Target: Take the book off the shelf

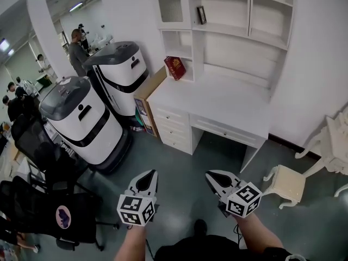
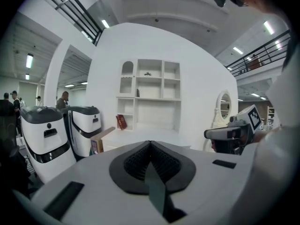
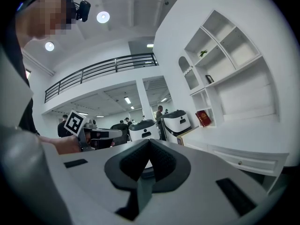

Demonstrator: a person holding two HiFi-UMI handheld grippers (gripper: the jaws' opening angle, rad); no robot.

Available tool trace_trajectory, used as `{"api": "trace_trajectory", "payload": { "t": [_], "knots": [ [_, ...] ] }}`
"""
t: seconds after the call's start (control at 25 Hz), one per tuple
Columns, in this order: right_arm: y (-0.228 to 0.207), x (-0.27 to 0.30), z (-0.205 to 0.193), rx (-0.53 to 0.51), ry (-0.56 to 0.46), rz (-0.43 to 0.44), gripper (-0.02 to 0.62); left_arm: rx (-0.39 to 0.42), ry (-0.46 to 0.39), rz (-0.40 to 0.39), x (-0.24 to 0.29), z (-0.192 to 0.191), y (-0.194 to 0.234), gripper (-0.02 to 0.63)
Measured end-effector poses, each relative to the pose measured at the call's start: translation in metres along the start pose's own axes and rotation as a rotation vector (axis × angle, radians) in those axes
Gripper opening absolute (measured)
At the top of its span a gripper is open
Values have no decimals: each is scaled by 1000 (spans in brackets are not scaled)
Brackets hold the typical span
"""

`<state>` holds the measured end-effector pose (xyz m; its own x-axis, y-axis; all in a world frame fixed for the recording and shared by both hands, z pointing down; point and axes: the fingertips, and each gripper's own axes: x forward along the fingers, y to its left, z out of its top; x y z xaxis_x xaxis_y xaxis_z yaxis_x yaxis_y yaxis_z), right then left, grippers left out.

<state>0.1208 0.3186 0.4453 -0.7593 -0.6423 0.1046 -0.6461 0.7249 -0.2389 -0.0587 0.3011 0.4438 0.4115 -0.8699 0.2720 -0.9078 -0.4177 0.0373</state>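
Note:
A red book leans in the lowest left cubby of the white shelf unit, which stands on a white desk. Both grippers hang low over the floor, well short of the desk. My left gripper is shut with nothing in it, and so is my right gripper. In the left gripper view the book is small and far beyond the closed left gripper. From the right gripper view the book lies off to the right of the closed right gripper.
Two white machines with dark tops stand left of the desk, and a cardboard box leans against its side. Black office chairs crowd the near left. A small white stool stands right. People stand at the far left.

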Motion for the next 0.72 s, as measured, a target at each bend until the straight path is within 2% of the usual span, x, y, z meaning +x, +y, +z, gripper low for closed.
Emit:
{"api": "trace_trajectory", "payload": {
  "t": [0.08, 0.28, 0.48, 0.72],
  "knots": [
    [-15, 3, 6, 7, 0, 12, 14, -21, -4, 25, 14, 8, 3, 10],
    [-46, 11, 15, 15, -6, 26, 14, -22, 5, 20, 43, 18, 0, 9],
    [-61, 22, 13, 34, 0, 31, 14, -6, 10, 6, 63, 25, 4, 10],
    [-76, 52, 18, 16, 18, 41, 14, -7, -11, 3, 97, 36, 29, 9]
  ]
}}
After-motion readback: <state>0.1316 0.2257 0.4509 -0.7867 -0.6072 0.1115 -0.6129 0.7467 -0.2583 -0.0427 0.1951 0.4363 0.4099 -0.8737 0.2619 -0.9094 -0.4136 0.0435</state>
